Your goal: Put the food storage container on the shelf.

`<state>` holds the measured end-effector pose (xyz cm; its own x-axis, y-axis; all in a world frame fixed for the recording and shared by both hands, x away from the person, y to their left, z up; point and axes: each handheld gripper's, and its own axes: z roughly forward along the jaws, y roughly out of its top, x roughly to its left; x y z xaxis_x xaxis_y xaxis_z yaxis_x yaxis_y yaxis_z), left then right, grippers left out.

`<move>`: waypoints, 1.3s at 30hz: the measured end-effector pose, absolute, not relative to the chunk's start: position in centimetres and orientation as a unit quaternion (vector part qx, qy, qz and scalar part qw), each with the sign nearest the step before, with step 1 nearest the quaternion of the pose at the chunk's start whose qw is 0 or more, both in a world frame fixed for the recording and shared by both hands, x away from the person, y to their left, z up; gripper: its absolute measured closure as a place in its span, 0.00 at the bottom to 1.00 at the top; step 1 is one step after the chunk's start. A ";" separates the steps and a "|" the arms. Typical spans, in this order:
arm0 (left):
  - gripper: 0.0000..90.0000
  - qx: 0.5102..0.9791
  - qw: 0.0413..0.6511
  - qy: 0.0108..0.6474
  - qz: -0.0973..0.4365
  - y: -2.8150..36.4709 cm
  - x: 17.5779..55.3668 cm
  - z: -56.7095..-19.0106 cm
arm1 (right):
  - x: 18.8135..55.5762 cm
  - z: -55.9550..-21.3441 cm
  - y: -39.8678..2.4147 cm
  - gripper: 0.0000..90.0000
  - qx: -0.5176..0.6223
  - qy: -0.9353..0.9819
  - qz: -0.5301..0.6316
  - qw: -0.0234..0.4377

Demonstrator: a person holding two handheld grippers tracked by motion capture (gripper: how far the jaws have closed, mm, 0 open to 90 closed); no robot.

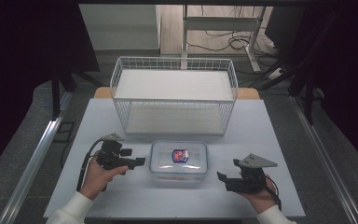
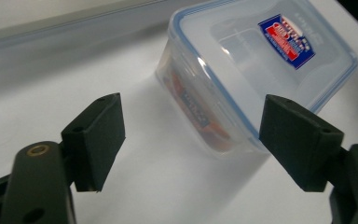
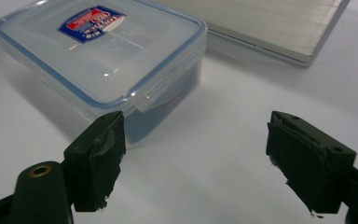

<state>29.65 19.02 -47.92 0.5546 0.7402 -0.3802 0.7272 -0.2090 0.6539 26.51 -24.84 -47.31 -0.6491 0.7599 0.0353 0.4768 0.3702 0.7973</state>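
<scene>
A clear plastic food container with a blue-rimmed lid and a red and blue label lies on the white table, between my two grippers. My left gripper stands open just left of it, jaws pointing at its side. In the left gripper view the container lies ahead and to the right of the open gripper, with something red and dark inside. My right gripper is open at the container's front right. In the right gripper view the container sits ahead and left of the open gripper.
A white wire basket rack with two shelves stands behind the container, its lower shelf close by. The table's front edge runs just below my hands. A desk frame and cables lie on the floor beyond.
</scene>
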 end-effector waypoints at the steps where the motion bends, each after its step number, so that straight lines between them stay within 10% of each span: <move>1: 0.23 0.775 0.418 0.475 -0.001 18.9 29.8 -48.2 | 26.7 -47.3 -24.7 0.22 0.387 0.808 0.414 0.162; 39: 0.18 0.742 0.448 0.474 -0.155 16.3 33.6 -52.0 | 33.4 -49.1 -20.5 0.16 0.450 0.775 0.442 -0.025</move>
<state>33.58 16.27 -52.01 0.5024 0.5646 -0.6548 0.8425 -0.1494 0.5176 33.37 -20.46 -49.11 -0.5939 0.6757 0.4368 0.7200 0.2041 0.6633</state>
